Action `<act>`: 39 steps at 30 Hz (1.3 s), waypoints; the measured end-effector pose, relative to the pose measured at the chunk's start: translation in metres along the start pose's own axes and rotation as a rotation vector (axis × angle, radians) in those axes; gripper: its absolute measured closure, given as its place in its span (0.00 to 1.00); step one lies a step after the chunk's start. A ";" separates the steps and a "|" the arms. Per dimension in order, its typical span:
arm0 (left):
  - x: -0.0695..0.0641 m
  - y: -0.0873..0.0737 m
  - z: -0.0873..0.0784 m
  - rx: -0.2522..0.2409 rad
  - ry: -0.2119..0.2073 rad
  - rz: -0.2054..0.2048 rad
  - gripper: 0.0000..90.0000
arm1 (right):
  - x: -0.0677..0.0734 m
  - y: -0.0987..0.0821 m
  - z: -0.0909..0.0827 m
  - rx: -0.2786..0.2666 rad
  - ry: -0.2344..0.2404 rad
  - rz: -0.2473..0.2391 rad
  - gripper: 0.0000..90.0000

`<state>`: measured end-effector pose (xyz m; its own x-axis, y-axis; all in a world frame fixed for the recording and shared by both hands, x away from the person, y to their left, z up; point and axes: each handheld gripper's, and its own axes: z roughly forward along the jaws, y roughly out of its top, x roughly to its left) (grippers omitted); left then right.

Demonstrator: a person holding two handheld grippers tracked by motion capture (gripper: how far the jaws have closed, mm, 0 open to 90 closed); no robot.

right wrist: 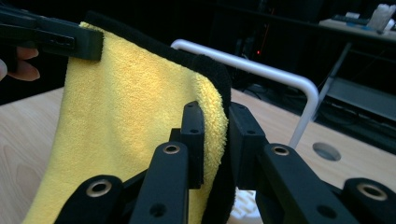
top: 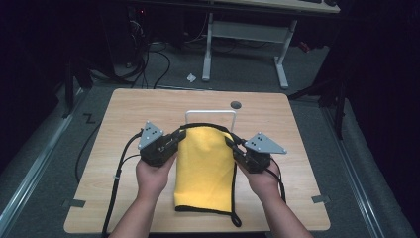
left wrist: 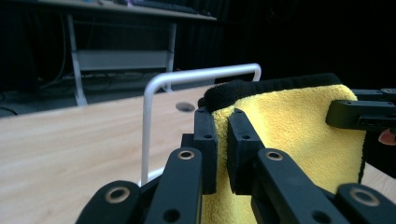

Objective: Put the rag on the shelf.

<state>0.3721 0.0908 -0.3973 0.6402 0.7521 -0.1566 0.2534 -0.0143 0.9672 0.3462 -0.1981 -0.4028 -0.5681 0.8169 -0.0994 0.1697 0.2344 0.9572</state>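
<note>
at about 9 o'clock of the high view's middle, the left hand-held gripper sits in the person's left hand, its grey three-cornered plate on top and a black cable trailing off toward 7 o'clock. its jaws are nearly together and pinch the left top corner of the yellow towel; in the left gripper view the left hand-held gripper has the yellow pile squeezed in the slim gap between its pads, with the towel's black hem running along the top toward 2 o'clock. the towel hangs between the two hands at the middle of the table, its top edge raised and its lower end lying flat on the wood toward 6 o'clock, black trim along the bottom and the right side. just behind the raised edge, at 12 o'clock of the towel, stands a white rack, an upright hoop of white tube; whether the cloth touches the bar i cannot tell. a round grey hole lies in the tabletop at 1 o'clock of the rack. at 3 o'clock, the right hand-held gripper, carried by the right hand, clamps the right top corner with narrow jaws; in the right gripper view the right hand-held gripper grips the black-edged fold between its pads.
</note>
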 end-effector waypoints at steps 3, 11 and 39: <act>-0.002 0.007 -0.001 -0.010 0.001 0.005 0.93 | -0.001 0.006 -0.002 -0.015 -0.003 0.000 0.87; -0.011 0.030 -0.006 -0.061 0.007 0.080 0.93 | -0.007 0.029 -0.013 -0.068 -0.021 -0.011 0.87; -0.011 0.092 -0.006 -0.130 0.002 0.157 0.93 | -0.027 0.086 -0.022 -0.153 -0.060 -0.016 0.87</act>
<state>0.3840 0.0851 -0.3056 0.6627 0.7489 -0.0012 0.0546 -0.0468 0.9974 0.3579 -0.2117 -0.3116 -0.5198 0.8449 -0.1265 0.0340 0.1684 0.9851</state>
